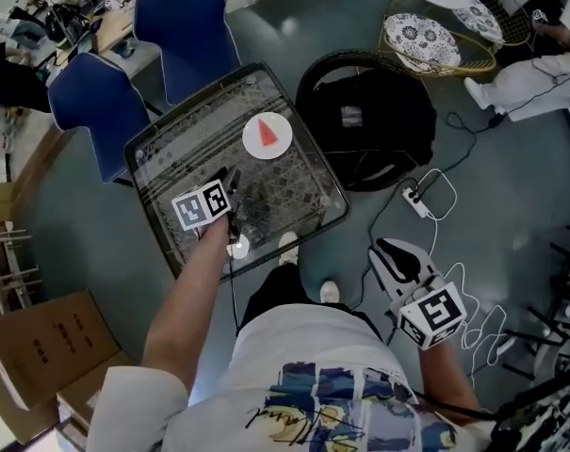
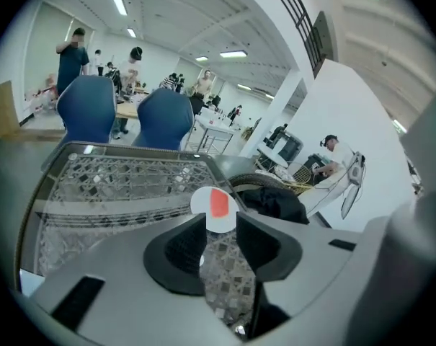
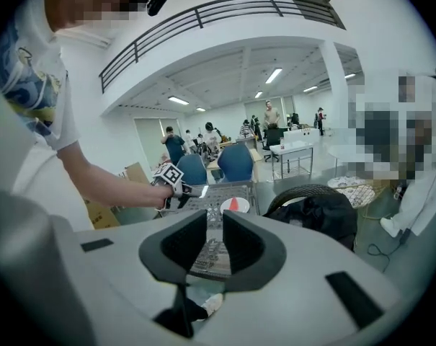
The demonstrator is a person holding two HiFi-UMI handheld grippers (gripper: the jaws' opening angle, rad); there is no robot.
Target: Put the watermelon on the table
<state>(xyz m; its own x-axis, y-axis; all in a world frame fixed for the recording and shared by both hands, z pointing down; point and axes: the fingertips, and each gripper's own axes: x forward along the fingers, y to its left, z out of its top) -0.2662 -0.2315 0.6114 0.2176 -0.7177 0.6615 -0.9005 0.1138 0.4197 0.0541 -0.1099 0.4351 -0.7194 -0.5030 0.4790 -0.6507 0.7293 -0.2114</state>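
A red watermelon slice [image 1: 268,136] lies on a small white plate [image 1: 252,144] on the patterned glass table [image 1: 171,149]. My left gripper [image 1: 232,181] hovers over the table's near part, a short way from the plate, open and empty. In the left gripper view [image 2: 221,225] the slice [image 2: 219,202] shows beyond the gap between the jaws. My right gripper [image 1: 386,250] hangs over the floor to the table's right, open with nothing in it [image 3: 214,229]. From the right gripper view the slice [image 3: 235,205] and the left gripper [image 3: 196,191] are both visible above the table.
A black bag [image 1: 365,121] rests on a round dark seat right of the table. Two blue chairs [image 1: 186,26] stand behind it. A power strip with cables [image 1: 418,199] lies on the floor, and cardboard boxes [image 1: 40,347] sit at the lower left.
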